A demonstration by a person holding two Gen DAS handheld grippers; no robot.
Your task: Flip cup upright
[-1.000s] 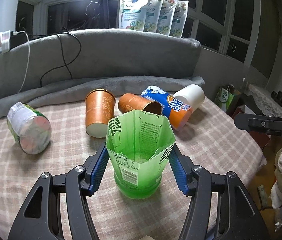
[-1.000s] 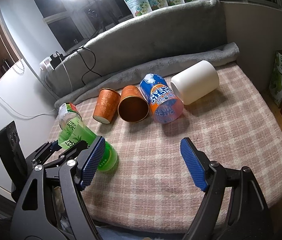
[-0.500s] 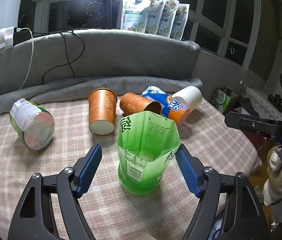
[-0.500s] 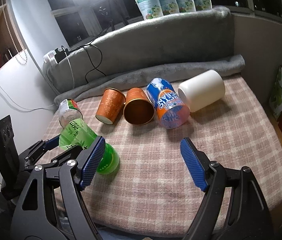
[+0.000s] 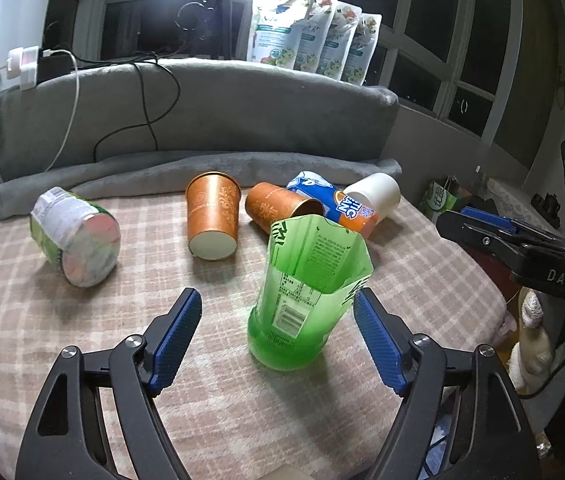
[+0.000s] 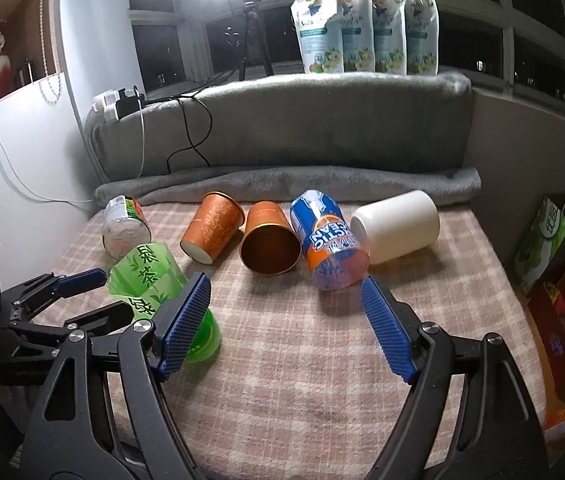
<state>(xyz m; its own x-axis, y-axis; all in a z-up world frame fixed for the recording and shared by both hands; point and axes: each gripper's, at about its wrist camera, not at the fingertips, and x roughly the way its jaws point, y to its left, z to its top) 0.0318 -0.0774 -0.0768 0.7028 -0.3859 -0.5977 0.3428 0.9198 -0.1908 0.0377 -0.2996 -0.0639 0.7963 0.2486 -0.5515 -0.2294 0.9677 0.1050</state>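
Note:
A green cut-bottle cup point(image 5: 306, 292) stands upright on the checked cloth, open end up. My left gripper point(image 5: 276, 332) is open, its blue pads on either side of the cup's base and apart from it. The green cup also shows in the right wrist view point(image 6: 154, 284), partly behind my right finger. My right gripper point(image 6: 284, 320) is open and empty over the cloth. Several cups lie on their sides behind: an orange paper cup point(image 5: 212, 214), a copper cup point(image 5: 280, 210), a blue-orange cup point(image 5: 336, 208), a white cup point(image 5: 376, 194) and a labelled clear cup point(image 5: 76, 236).
A grey rolled blanket point(image 5: 202, 168) and cushion point(image 5: 242, 108) back the table, with cables and a power strip point(image 5: 22, 66) on top. Refill pouches point(image 5: 314, 36) stand behind. The table edge drops off at right near a green bag point(image 6: 550, 236).
My left gripper let go of the green cup, opened wide and drew back from it. The cup stays upright. My right gripper rose slightly and stays open.

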